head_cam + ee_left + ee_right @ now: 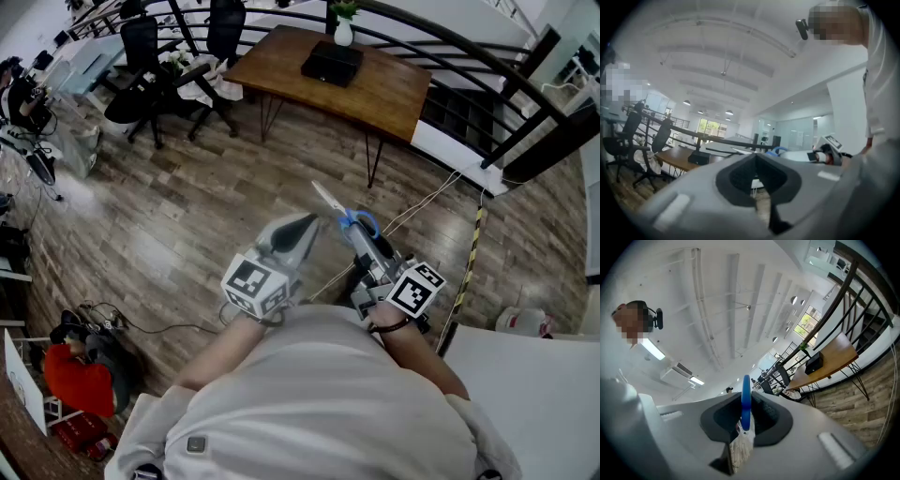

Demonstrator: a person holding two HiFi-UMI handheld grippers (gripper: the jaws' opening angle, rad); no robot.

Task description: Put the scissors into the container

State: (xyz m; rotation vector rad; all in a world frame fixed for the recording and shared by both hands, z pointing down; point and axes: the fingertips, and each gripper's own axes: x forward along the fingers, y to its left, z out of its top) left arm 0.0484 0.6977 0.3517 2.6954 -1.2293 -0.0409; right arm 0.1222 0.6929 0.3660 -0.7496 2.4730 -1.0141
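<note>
The scissors (339,211), blue-handled with pale blades, stick up and to the left out of my right gripper (359,230), which is shut on them near the handle. In the right gripper view the blue handle loop (746,401) stands edge-on, pinched between the jaws of the right gripper (743,427). My left gripper (305,228) is raised beside it, just left of the scissors, shut with nothing in it. From the left gripper (761,197) the blue handle (778,151) shows just beyond the jaws. Both grippers are held high, close to my chest. No container is in view.
A wooden table (375,94) with a black box (332,63) and a vase stands beyond, by a black railing (487,66). Office chairs (141,66) are at the upper left. A white tabletop corner (544,375) lies at lower right, a red bag (80,380) on the floor at left.
</note>
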